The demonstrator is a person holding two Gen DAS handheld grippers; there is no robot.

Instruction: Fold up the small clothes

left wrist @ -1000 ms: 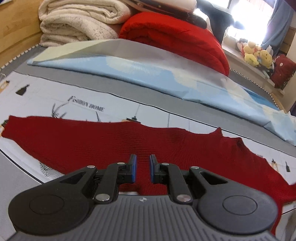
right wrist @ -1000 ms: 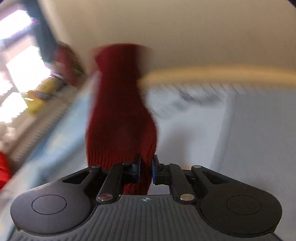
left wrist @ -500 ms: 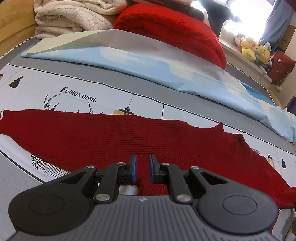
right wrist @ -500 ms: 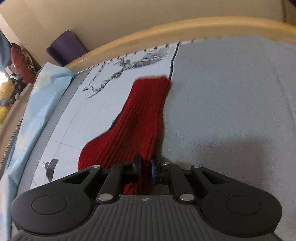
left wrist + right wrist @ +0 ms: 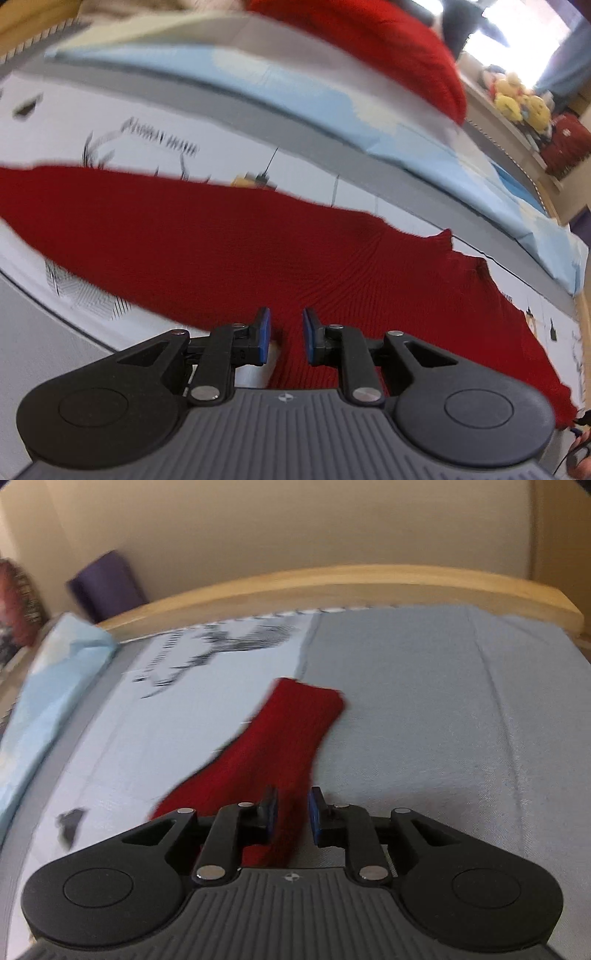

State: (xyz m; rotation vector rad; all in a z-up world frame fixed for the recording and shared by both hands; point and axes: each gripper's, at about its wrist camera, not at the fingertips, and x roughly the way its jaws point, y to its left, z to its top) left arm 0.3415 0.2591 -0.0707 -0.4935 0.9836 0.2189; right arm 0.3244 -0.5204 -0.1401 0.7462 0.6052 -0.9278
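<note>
A red knitted sweater (image 5: 229, 243) lies spread flat on the printed bedsheet (image 5: 74, 122), sleeves stretched left and right. My left gripper (image 5: 284, 332) is just over its near edge, slightly open, with red fabric showing in the gap. In the right wrist view one red sleeve (image 5: 280, 746) lies flat and runs away from me to its cuff. My right gripper (image 5: 293, 812) is at the sleeve's near end, jaws apart, fabric below the gap and not pinched.
A folded light-blue sheet (image 5: 295, 92) and a red blanket (image 5: 369, 40) lie behind the sweater. Plush toys (image 5: 517, 103) sit on the far right ledge. A wooden bed rail (image 5: 332, 587) borders the grey mattress cover (image 5: 461, 720), with a purple object (image 5: 107, 583) beyond.
My right gripper has laid the sleeve down flat and opened, letting it go. My left gripper has opened a little wider over the sweater's near edge.
</note>
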